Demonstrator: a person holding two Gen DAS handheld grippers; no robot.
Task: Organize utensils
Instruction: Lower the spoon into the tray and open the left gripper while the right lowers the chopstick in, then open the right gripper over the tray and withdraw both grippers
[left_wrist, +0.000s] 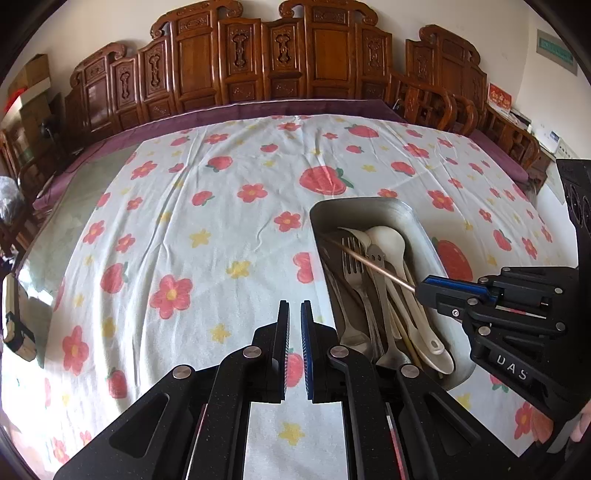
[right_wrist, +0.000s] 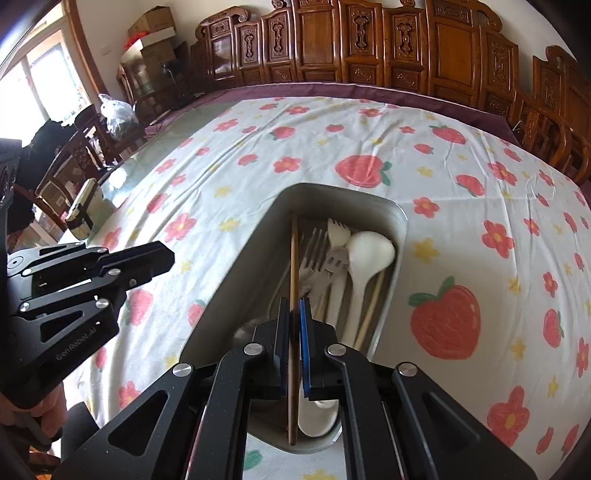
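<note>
The lower end of the wooden chopstick (right_wrist: 293, 258) is passing between the pads of the right gripper (right_wrist: 294, 306), which are hiding a stretch of it at lower centre. The handles of the forks (right_wrist: 319, 254) and the white spoon (right_wrist: 369, 251) are disappearing behind the same gripper. At the lower left edge, a hand (right_wrist: 44, 410) is being cut off by the frame.

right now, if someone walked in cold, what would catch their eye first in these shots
The right claw is shut on a thin wooden chopstick over the metal tray, which is crowded with forks and white spoons. The tray sits on a loud strawberry-and-flower tablecloth. The left claw hangs shut and empty beside the tray, with carved wooden chairs lining the far side.
</note>
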